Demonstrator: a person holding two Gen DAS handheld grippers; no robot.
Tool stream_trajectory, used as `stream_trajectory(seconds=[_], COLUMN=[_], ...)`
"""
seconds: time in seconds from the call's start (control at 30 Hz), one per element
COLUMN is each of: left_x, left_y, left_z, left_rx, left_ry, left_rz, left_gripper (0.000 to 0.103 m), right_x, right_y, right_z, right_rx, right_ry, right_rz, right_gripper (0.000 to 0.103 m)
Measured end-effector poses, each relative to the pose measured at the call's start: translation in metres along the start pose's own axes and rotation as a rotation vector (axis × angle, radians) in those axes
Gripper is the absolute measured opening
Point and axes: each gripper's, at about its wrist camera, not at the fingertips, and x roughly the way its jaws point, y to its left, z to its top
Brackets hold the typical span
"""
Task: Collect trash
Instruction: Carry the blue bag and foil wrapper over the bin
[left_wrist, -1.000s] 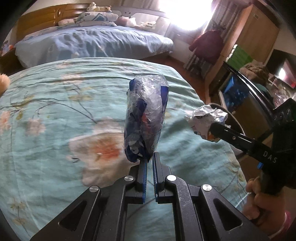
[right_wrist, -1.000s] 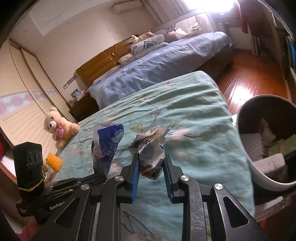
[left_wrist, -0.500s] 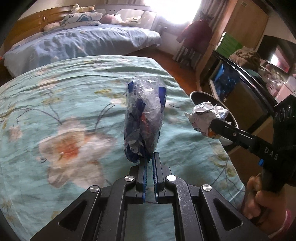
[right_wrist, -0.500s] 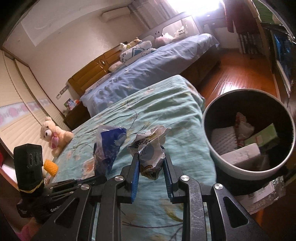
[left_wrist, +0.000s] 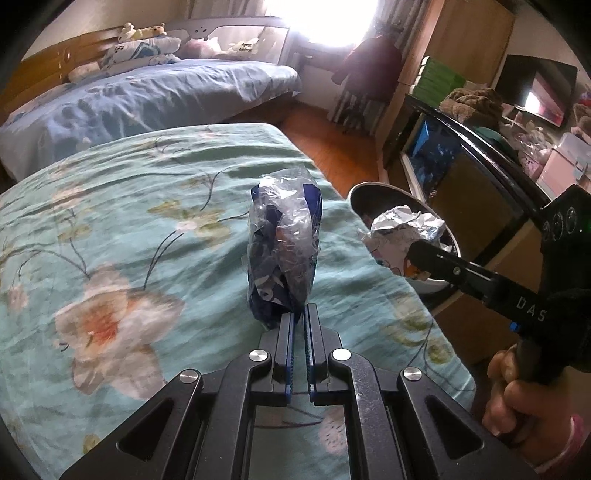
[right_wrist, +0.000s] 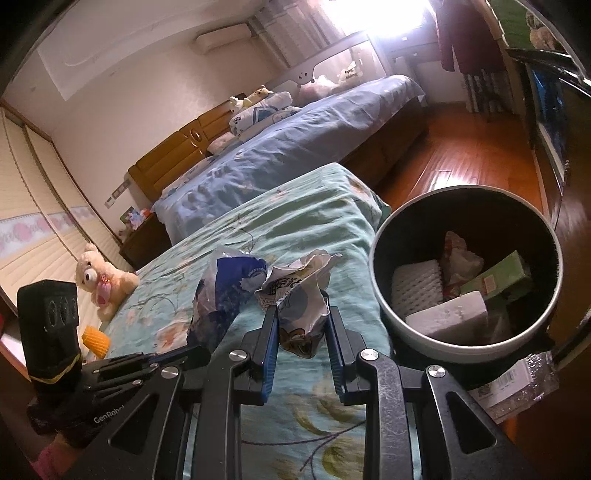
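Observation:
My left gripper (left_wrist: 299, 314) is shut on the bottom edge of a blue and clear plastic bag (left_wrist: 284, 240), which stands upright above the teal floral bedspread (left_wrist: 129, 229). My right gripper (right_wrist: 301, 317) is shut on a crumpled white printed wrapper (right_wrist: 299, 295), held over the bed's edge just left of a round trash bin (right_wrist: 465, 347). The left wrist view shows that wrapper (left_wrist: 404, 230) in front of the bin (left_wrist: 373, 192). In the right wrist view the blue bag (right_wrist: 225, 291) hangs left of the wrapper.
The bin holds a white foam net, a green box and a grey block. A plush bear (right_wrist: 99, 277) and a yellow toy (right_wrist: 96, 338) lie on the bed's far side. A blue-covered bed (left_wrist: 147, 96) stands beyond; a dark cabinet (left_wrist: 461, 177) and wooden floor (right_wrist: 465, 147) lie near the bin.
Both grippers have carried their trash across the bed toward the bin. The bin has grown larger and fuller in the right wrist view. Both grips are unchanged.

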Motion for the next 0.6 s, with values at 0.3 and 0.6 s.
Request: stream_trajectory(seconds=[0.3, 0.6], left_x=[0.008, 0.019], left_y=[-0.02, -0.035], left_z=[0.009, 0.02], left_rx=[0.049, 0.085], left_ry=[-0.012, -0.01], left_rz=[-0.008, -0.015], left_gripper=[0.003, 0.003], right_x=[-0.008, -0.016], right_y=[-0.013, -0.025], right_z=[0.003, 0.009], right_rx=[0.017, 0.03], right_ry=[-0.014, -0.035], right_rz=[-0.025, -0.044], right_gripper=[0.025, 0.025])
